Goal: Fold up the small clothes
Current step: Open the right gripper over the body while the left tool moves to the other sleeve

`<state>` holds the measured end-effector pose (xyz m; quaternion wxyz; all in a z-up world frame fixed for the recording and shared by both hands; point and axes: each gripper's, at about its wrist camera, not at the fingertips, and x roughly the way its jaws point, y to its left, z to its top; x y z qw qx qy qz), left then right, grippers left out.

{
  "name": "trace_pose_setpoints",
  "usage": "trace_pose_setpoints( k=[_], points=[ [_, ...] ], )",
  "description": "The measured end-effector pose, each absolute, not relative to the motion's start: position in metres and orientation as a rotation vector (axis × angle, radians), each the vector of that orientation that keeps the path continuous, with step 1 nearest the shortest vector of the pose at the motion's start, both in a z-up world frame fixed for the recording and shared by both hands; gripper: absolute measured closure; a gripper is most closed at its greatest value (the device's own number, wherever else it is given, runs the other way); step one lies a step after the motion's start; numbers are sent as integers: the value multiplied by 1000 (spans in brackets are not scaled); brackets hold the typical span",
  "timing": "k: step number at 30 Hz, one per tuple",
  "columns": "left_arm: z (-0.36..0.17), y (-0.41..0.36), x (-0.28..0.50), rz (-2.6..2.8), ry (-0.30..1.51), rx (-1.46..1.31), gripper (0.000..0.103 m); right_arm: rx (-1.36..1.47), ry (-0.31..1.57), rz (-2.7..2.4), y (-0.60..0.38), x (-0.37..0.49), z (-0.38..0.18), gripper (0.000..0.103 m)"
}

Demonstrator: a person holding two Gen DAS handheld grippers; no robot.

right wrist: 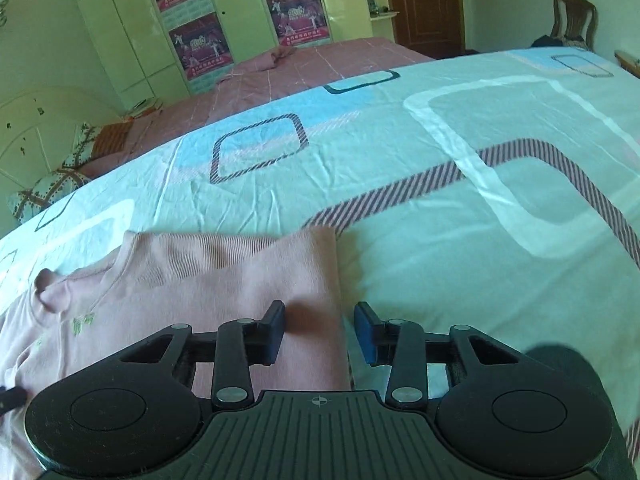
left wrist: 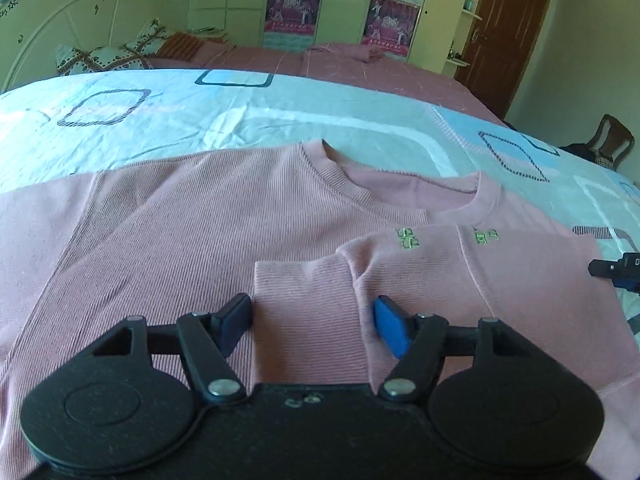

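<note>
A small pink ribbed sweater (left wrist: 208, 216) lies flat on the bed, neck away from me, with green embroidery on the chest. Its right side and sleeve are folded in over the body, and the sleeve cuff (left wrist: 304, 304) lies between the open fingers of my left gripper (left wrist: 314, 322). In the right wrist view the folded right edge of the sweater (right wrist: 256, 280) lies under my right gripper (right wrist: 320, 328), which is open and straddles that edge. The right gripper's tip (left wrist: 616, 270) shows at the right edge of the left wrist view.
The sweater rests on a light blue and white bedsheet (right wrist: 460, 208) with square patterns. A pink bedspread (left wrist: 320, 64) with pillows (left wrist: 100, 56) lies beyond. Wardrobes (right wrist: 208, 20), a brown door (left wrist: 508, 20) and a wooden chair (right wrist: 574, 16) stand behind.
</note>
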<state>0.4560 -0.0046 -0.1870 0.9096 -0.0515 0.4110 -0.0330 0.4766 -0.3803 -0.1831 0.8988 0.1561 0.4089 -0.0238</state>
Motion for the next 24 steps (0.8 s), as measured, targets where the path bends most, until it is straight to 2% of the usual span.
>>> trace_pose_setpoints(
  k=[1, 5, 9, 15, 16, 19, 24],
  points=[
    [-187, -6, 456, -66, 849, -94, 36, 320, 854, -42, -380, 482, -184, 86],
    [-183, -10, 455, -50, 859, -86, 36, 240, 834, -78, -375, 483, -189, 86],
    [-175, -7, 452, -26, 865, -81, 25, 227, 805, -112, -367, 472, -180, 86],
    [-160, 5, 440, -3, 860, -68, 22, 147, 763, 18, -320, 431, -152, 84],
    [-157, 8, 437, -3, 856, -68, 22, 143, 766, 41, -312, 425, -151, 80],
    [-147, 21, 425, 4, 841, -78, 19, 126, 778, 92, -280, 411, -152, 52],
    [-135, 57, 402, 38, 830, -96, 18, 141, 802, 144, -237, 398, -154, 52]
  ],
)
